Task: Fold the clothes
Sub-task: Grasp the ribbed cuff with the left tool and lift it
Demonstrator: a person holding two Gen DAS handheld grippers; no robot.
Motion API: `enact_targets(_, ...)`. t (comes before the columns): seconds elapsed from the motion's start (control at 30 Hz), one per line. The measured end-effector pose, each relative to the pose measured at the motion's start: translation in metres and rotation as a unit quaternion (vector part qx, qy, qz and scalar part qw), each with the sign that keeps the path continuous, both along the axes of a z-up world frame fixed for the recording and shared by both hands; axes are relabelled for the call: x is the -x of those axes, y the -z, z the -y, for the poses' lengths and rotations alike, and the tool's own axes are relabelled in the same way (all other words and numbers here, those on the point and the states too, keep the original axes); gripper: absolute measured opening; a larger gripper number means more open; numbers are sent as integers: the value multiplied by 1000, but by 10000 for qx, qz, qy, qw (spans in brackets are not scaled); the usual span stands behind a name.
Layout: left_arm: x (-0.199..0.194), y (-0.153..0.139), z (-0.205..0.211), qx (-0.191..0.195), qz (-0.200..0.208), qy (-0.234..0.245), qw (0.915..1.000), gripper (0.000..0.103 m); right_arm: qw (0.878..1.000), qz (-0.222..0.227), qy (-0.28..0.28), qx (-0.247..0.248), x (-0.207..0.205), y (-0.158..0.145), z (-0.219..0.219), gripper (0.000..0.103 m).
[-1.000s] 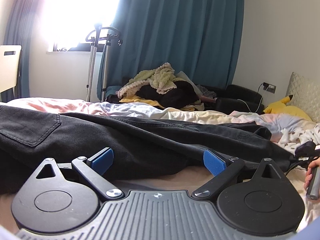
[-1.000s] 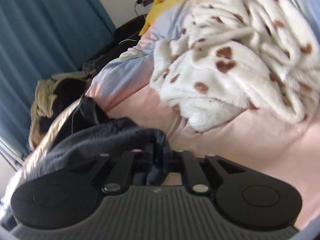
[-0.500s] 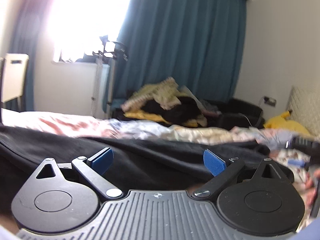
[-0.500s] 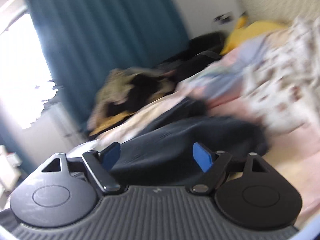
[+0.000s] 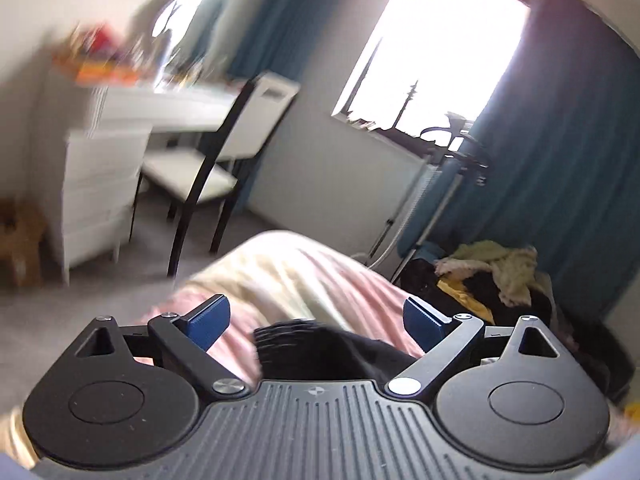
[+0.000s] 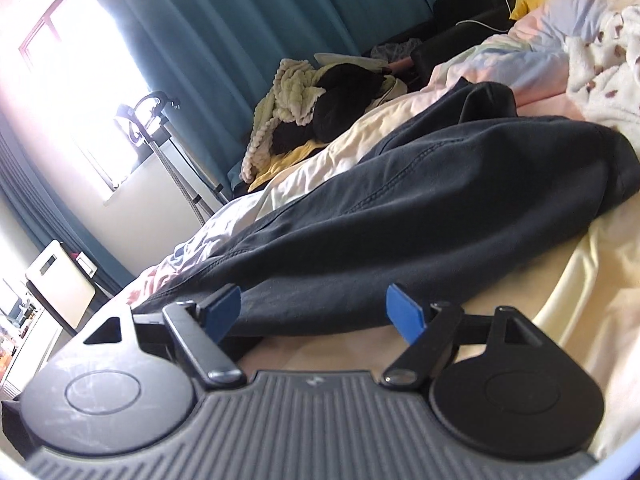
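Both tongs are spread apart and hold nothing: the left tongs (image 5: 316, 318) hang over the trousers' end (image 5: 320, 348) at the bed's edge, and the right tongs (image 6: 316, 312) face the trousers (image 6: 420, 216), lying flat on the bed (image 6: 580, 280) for folding.

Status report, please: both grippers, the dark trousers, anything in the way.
Left gripper open, empty. Right gripper open, empty. Dark denim trousers lying on pink bedsheet. Nothing blocking.
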State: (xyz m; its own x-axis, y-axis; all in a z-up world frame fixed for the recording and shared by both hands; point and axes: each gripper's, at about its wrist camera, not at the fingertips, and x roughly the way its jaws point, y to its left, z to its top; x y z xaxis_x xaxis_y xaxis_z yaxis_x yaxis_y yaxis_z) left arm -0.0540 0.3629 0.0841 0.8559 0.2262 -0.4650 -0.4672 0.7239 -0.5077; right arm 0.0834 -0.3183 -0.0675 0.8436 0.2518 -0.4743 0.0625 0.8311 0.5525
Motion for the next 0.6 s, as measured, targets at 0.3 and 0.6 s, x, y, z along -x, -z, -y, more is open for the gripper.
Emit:
enact_targets(0.3,-50,70,-72,2872,-2,58,9578,58,9994,-277,107,-180,3,11,-1,82)
enact_targets(0.6,-40,22,-26,2000,395,1055,9733,18,9982,-485,166,-301,0,20,1,82)
